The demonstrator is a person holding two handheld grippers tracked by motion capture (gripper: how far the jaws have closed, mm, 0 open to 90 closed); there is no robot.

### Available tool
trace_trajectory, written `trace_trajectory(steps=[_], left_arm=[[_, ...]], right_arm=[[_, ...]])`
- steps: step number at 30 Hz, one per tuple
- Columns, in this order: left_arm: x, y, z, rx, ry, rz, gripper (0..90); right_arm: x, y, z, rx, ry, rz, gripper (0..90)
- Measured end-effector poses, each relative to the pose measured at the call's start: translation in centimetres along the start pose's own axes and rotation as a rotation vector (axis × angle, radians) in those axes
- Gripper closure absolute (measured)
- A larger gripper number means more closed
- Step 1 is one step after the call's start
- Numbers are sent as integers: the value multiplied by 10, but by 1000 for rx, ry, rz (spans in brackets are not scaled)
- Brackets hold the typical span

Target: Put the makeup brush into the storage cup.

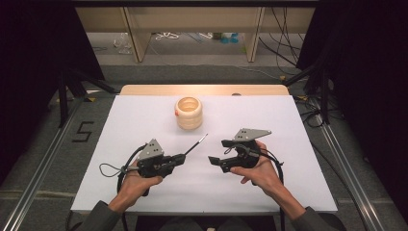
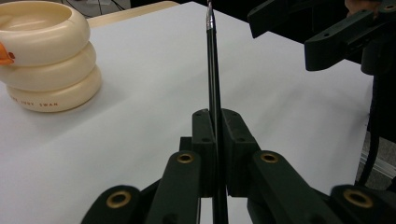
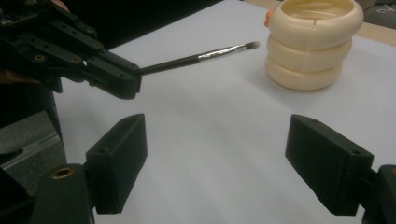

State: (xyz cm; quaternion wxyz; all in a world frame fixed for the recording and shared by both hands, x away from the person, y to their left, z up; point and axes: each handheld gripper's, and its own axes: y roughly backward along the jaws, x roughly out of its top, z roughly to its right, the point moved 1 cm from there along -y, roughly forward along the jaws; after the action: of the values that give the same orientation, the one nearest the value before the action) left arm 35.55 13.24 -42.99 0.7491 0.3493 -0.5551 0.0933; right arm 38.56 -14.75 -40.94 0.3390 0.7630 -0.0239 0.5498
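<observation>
Near the front of the cream ringed cup (image 1: 188, 112), toward my side of the white table (image 1: 144, 110), my left gripper (image 1: 179, 159) is clamped tight on a thin black makeup brush (image 1: 196, 144). Jaws pressed flat on the handle, nothing loose. Brush sticks out from the jaws with its bristle tip aimed up toward the cup, tip short of the cup wall, not touching. My right gripper (image 1: 215, 152) sits to the right of the brush, jaws wide apart, holding nothing, pointing across toward the left one.

Step in hand, as I judge it: get the brush into the cup. Doing it well means lifting the tip above the cup rim first, then tilting the handle so the brush drops in bristle end up or down cleanly, without knocking the cup, which looks light and could slide on the smooth sheet. Grip is near the handle's rear end, so the long free end may swing; move slow. If a regrip is needed, the open right gripper is close enough to take the handle midway.

From the right gripper view the brush tip (image 3: 252, 45) lies just left of the cup (image 3: 314, 44), small gap between. In the left gripper view the cup (image 2: 44, 56) is off to the left of the brush shaft (image 2: 213, 70), well apart from the jaws.
</observation>
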Motion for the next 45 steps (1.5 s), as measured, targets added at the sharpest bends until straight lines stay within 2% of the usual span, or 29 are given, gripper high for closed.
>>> trace_trajectory(steps=[2,5,8,11,13,15,20,31,35,39,42,45], left_arm=[[0,0,1,3,15,8,845],[0,0,2,11,2,11,845],[0,0,2,10,-6,18,845],[0,1,3,17,10,29,845],[1,2,2,22,-6,35,845],[0,1,4,24,5,44,845],[1,1,6,24,2,58,845],[1,2,6,24,-4,66,845],[1,1,6,28,-12,71,845],[1,2,7,28,-1,80,845],[2,2,7,26,-15,84,845],[2,2,8,24,-1,87,846]], right_arm=[[0,-2,-1,5,-18,14,218],[-1,-5,0,1,-31,36,225],[-2,-10,0,15,-51,47,219],[-2,-13,-1,23,-64,66,217],[-1,-15,-2,39,-71,81,217],[-1,-18,-3,50,-87,99,217],[2,-24,-3,73,-109,130,226],[6,-38,-5,140,-199,186,267],[7,-40,-5,147,-208,196,279],[8,-42,-5,151,-212,209,302],[9,-44,-5,165,-223,212,318],[10,-46,-6,183,-235,221,348]])
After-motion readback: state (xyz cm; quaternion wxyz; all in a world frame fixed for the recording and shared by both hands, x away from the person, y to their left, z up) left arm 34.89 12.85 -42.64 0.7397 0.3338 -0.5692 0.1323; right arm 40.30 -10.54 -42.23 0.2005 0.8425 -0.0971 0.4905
